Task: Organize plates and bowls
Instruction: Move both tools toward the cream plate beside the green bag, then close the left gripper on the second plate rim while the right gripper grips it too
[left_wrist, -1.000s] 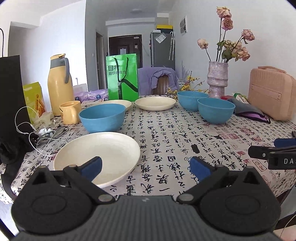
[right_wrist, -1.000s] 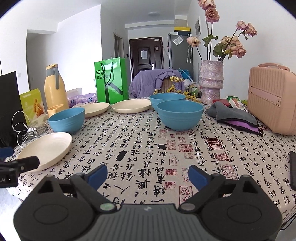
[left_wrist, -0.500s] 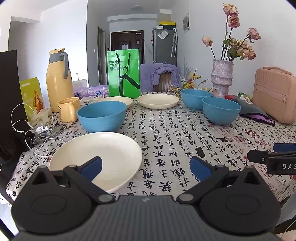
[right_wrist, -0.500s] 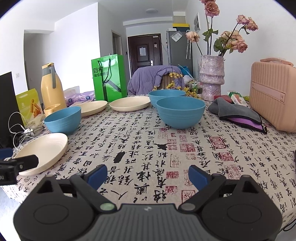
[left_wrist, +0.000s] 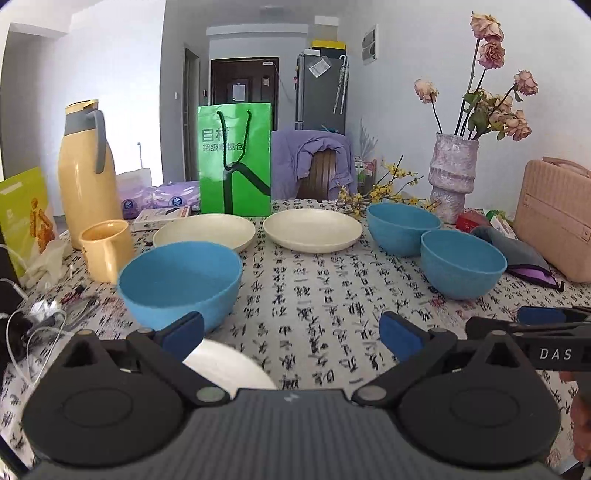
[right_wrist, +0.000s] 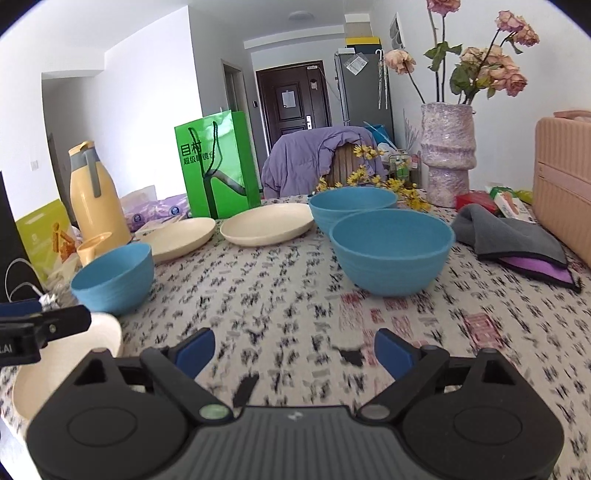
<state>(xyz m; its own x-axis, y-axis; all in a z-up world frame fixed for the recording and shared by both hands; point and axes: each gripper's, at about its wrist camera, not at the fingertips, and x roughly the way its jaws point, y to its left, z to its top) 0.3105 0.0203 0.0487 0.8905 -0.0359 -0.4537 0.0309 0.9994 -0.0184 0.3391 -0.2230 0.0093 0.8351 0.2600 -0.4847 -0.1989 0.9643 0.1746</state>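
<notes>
Three blue bowls and three cream plates stand on the patterned tablecloth. My left gripper (left_wrist: 291, 334) is open and empty, just behind the near-left blue bowl (left_wrist: 181, 282); the near cream plate (left_wrist: 225, 365) lies mostly hidden under it. Two more cream plates (left_wrist: 205, 230) (left_wrist: 312, 229) sit at the back, with two blue bowls (left_wrist: 402, 227) (left_wrist: 461, 266) to the right. My right gripper (right_wrist: 293, 350) is open and empty over bare cloth, short of the nearest blue bowl (right_wrist: 391, 254). The left gripper's finger (right_wrist: 44, 325) shows over the near plate (right_wrist: 62, 362).
A yellow jug (left_wrist: 86, 170) and yellow cup (left_wrist: 105, 249) stand at the left beside cables (left_wrist: 33, 332). A green bag (left_wrist: 236, 162), a vase of flowers (left_wrist: 452, 177), a pink case (left_wrist: 554, 221) and folded cloths (right_wrist: 513, 240) line the back and right.
Both grippers have moved forward over the table; bowls and plates loom larger, and the near plate has slid under the left gripper. Both stay open.
</notes>
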